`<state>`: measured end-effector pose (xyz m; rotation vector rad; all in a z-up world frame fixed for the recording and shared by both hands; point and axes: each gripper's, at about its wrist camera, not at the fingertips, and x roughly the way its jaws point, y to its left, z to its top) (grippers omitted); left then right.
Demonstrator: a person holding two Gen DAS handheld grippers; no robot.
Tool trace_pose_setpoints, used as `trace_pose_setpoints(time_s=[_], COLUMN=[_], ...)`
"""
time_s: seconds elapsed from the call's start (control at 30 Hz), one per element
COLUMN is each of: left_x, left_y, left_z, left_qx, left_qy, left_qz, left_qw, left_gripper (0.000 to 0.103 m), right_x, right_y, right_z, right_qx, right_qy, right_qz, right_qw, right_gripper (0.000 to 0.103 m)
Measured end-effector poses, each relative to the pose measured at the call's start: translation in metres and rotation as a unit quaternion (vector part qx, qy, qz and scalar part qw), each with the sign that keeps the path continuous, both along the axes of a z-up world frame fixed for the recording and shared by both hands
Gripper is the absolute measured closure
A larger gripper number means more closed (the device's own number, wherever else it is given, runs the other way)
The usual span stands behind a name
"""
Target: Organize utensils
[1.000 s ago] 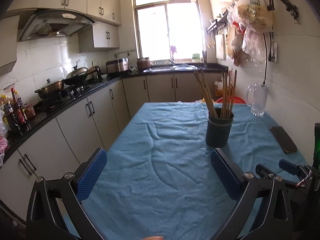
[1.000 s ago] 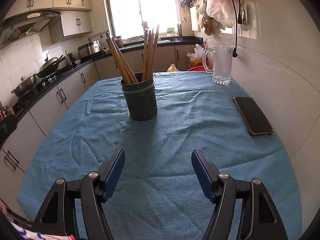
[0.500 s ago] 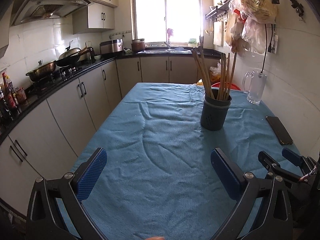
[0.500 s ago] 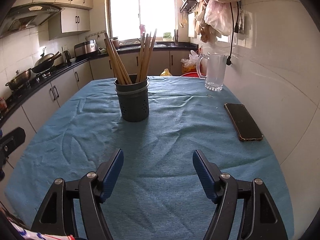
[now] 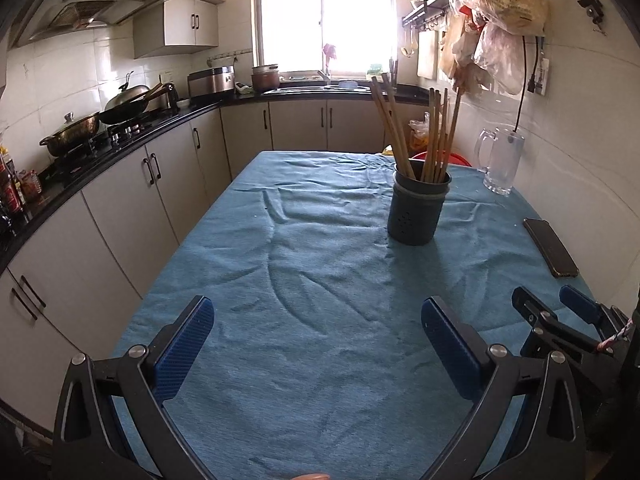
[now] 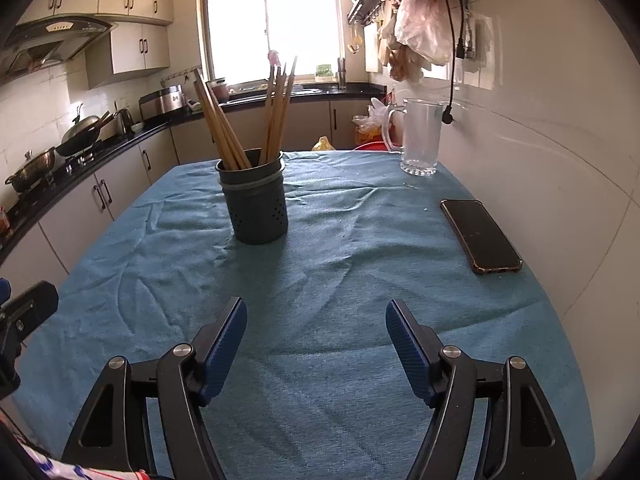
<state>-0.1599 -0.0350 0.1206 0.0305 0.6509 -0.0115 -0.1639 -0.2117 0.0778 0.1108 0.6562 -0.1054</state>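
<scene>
A dark perforated utensil holder (image 5: 416,210) (image 6: 256,200) stands upright on the blue tablecloth (image 5: 320,280) (image 6: 340,260), with several wooden chopsticks (image 5: 432,136) (image 6: 276,112) leaning inside it. My left gripper (image 5: 316,312) hovers low over the cloth's near part, open, nothing between its blue pads. My right gripper (image 6: 316,312) is also open and empty, well short of the holder. The right gripper's fingers (image 5: 576,308) show at the right edge of the left wrist view. Part of the left gripper (image 6: 24,312) shows at the left edge of the right wrist view.
A black phone (image 5: 550,246) (image 6: 480,236) lies near the table's right edge by the tiled wall. A glass mug (image 5: 500,160) (image 6: 420,136) stands at the far right corner. Cabinets and a counter with pots (image 5: 80,132) run along the left.
The left gripper has sunk and tipped downward, so the table fills more of its view. The right wrist view has tilted slightly; its jaws stay wide.
</scene>
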Motion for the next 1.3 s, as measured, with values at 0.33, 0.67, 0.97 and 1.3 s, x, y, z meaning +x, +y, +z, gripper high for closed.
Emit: trace_pose_setpoints(time_s=[0.33,0.67,0.97,1.3], left_x=[-0.001,-0.001,-0.001,-0.003], left_y=[-0.005,-0.006,-0.006,-0.013], left_z=[-0.001,-0.001,-0.001,-0.002], left_qx=[0.002,0.002,0.001,0.001], left_qy=[0.001,0.001,0.001,0.005], left_qz=[-0.006,-0.005,-0.005,-0.01], left_qw=[1.0,1.0,1.0,0.9999], left_gripper=[0.0,0.0,0.0,0.0], right_x=[-0.013,-0.022,-0.024,-0.026], right_y=[-0.011,-0.011,-0.012,-0.013], right_z=[0.01,0.019,0.021,0.023], right_qx=[-0.003,-0.019,-0.02,-0.021], right_qy=[-0.04,-0.069,-0.078,-0.083], right_qz=[-0.022,-0.026,-0.03,-0.029], right_qw=[0.999,0.997,0.996,0.996], right_gripper=[0.026,0.023,0.023,0.023])
